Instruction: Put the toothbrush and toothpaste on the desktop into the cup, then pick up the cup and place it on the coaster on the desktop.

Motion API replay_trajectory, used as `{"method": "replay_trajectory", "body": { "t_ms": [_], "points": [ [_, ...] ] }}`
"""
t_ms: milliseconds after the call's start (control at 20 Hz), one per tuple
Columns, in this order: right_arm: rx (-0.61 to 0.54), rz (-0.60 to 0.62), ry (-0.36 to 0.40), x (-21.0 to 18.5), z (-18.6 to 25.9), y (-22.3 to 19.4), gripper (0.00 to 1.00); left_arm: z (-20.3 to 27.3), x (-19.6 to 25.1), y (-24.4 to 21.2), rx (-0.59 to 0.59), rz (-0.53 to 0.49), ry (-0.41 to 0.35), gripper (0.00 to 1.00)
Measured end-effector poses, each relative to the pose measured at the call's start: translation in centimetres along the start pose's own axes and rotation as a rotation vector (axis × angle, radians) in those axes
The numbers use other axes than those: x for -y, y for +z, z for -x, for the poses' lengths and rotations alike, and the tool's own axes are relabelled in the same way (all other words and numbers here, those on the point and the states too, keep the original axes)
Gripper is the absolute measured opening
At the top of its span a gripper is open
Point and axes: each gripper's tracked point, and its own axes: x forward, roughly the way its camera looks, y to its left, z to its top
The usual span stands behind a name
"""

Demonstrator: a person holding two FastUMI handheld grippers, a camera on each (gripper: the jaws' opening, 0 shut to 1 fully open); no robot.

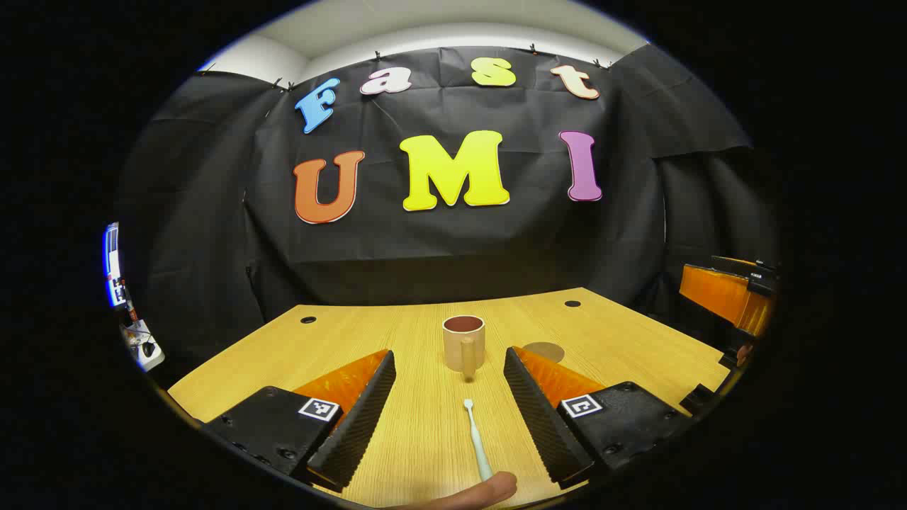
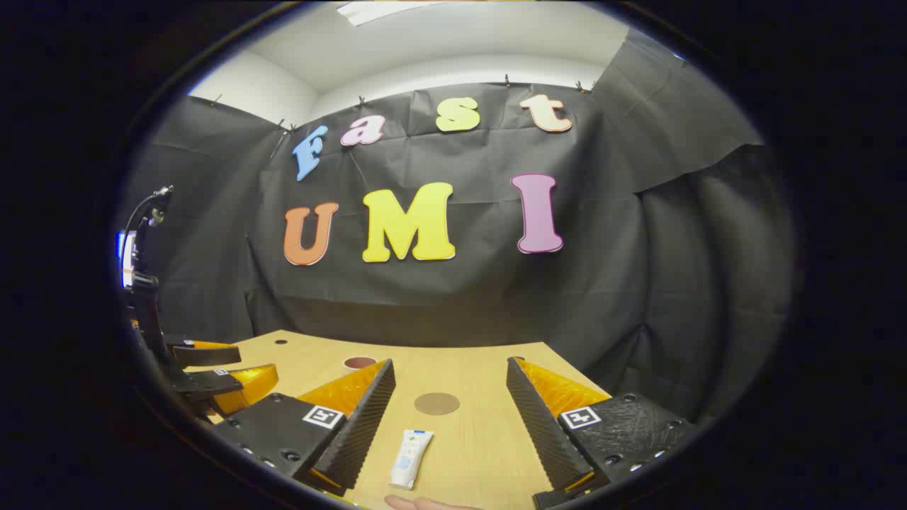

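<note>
A pale toothbrush (image 1: 476, 439) lies on the wooden desktop (image 1: 397, 333) between the fingers of my open left gripper (image 1: 450, 407), head pointing away. Beyond it stands a beige cup (image 1: 464, 343) with its handle toward me. A round brown coaster (image 1: 543, 351) lies right of the cup. In the right gripper view, a white toothpaste tube (image 2: 411, 457) lies between the fingers of my open right gripper (image 2: 448, 418), with the coaster (image 2: 436, 404) beyond it and the cup's rim (image 2: 360, 363) behind the left finger. The left gripper (image 2: 212, 379) hovers at the far left.
A fingertip (image 1: 482, 490) touches the toothbrush's near end; another fingertip (image 2: 418, 503) shows at the bottom of the right gripper view. The right gripper (image 1: 730, 297) hangs over the desk's right edge. Two dark cable holes (image 1: 308, 320) sit near the back edge. Black cloth walls the booth.
</note>
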Motion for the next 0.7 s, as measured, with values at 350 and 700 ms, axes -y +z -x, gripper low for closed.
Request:
{"method": "replay_trajectory", "body": {
  "t_ms": [350,700],
  "points": [
    [-0.015,0.006,0.0,-0.1,-0.3,-0.5,0.95,-0.1,-0.2,-0.3,0.0,-0.004,0.014,0.98],
    [-0.02,0.007,-0.002,-0.1,-0.4,-1.0,0.97,-0.7,-0.4,-1.2,-0.016,0.016,0.023,0.98]
  ]
}}
